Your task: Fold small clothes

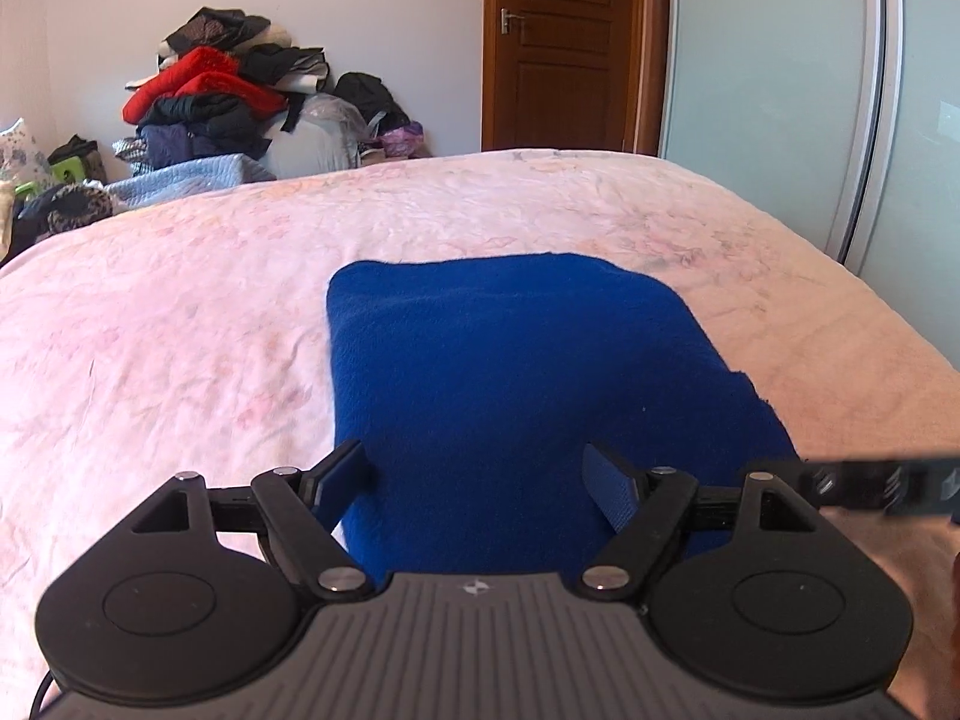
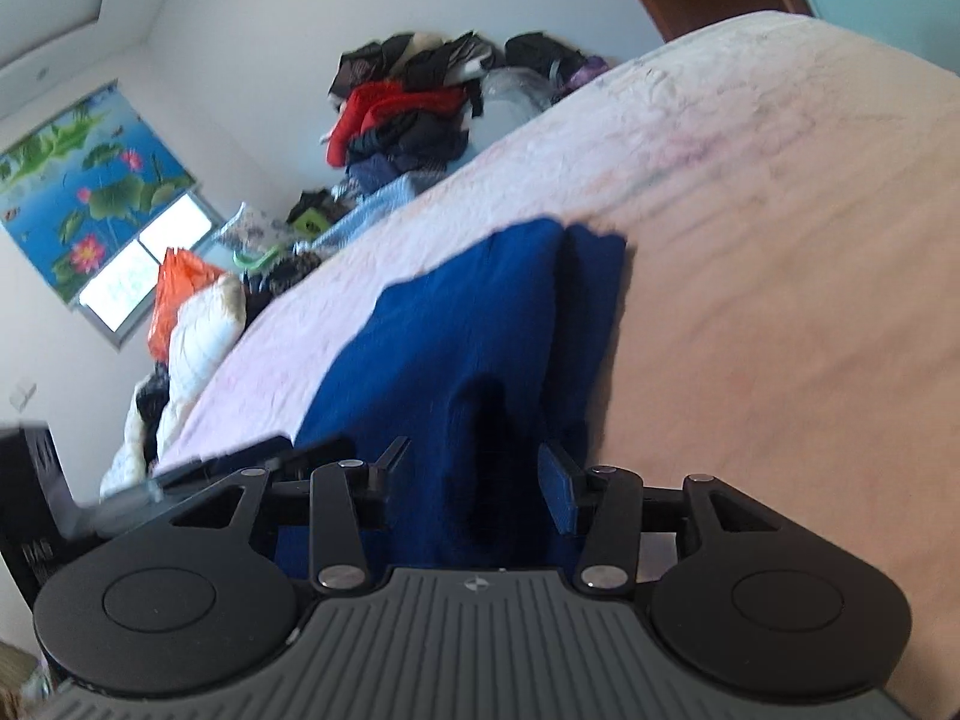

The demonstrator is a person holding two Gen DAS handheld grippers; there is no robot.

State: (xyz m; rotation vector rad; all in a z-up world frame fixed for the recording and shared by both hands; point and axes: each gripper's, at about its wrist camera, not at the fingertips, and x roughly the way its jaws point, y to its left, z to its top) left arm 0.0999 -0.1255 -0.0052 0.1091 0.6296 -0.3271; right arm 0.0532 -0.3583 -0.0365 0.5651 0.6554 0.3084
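A blue cloth lies on the bed, which has a pale pink cover with a faint flower pattern. The cloth looks already folded into a rough rectangle, and its near end reaches under both grippers. The left gripper hovers over the near edge of the cloth with its jaws wide apart, and nothing is between them. The right gripper is tilted, so the bed appears slanted in its view; its jaws are also spread apart, and the blue fabric passes below them, with a dark crease running along it. I cannot tell if the fingers touch the fabric. At the right edge of the left view, a blurred black part of the right gripper is visible. Behind the bed, a pile of clothes in red and dark colours stands against the wall, near a brown wooden door.
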